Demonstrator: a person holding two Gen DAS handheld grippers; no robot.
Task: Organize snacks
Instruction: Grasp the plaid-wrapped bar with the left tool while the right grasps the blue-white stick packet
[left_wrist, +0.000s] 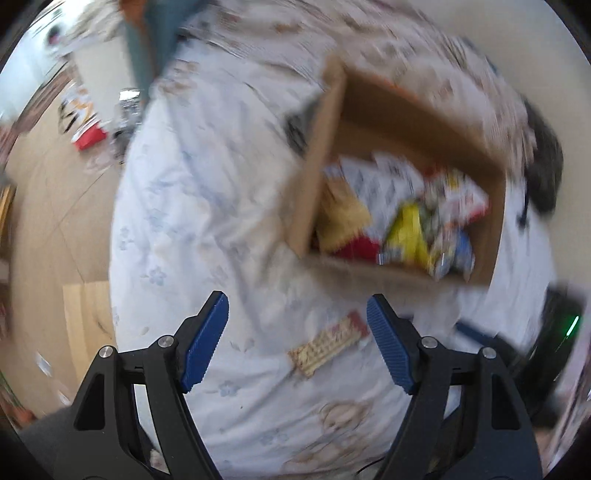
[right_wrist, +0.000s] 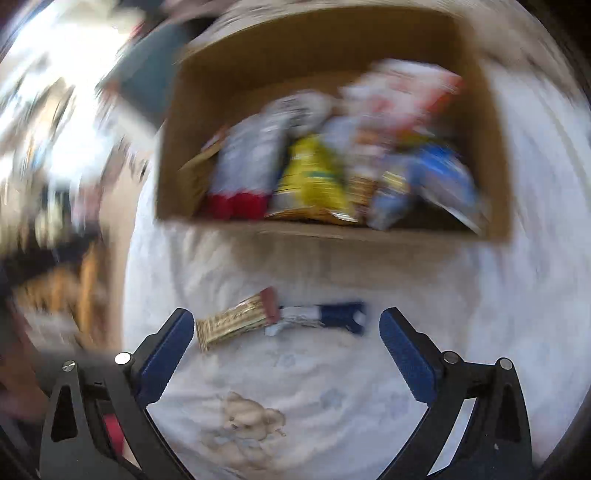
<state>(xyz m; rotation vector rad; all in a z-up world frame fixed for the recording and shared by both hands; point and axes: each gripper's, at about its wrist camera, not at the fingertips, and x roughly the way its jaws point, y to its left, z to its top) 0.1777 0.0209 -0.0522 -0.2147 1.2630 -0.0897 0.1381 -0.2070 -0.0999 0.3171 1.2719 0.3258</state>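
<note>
Snack bar (right_wrist: 238, 319) on bed (right_wrist: 369, 387) just ahead of right tool (right_wrist: 286, 334), between its wide-open empty jaws and cardboard box (right_wrist: 332, 254), long axis across the jaw gap, blue packet (right_wrist: 325, 317) beside; left tool (left_wrist: 297, 332) open, empty, similarly near.

Cardboard box (right_wrist: 491, 155) full of snack packets (right_wrist: 314, 177); two bars (right_wrist: 236, 319) lie beside it.

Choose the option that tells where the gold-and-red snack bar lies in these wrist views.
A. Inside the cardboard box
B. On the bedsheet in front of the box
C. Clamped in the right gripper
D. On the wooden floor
B: the snack bar lies flat on the bedsheet just outside the near wall of the cardboard box, untouched by the open right gripper.
</note>
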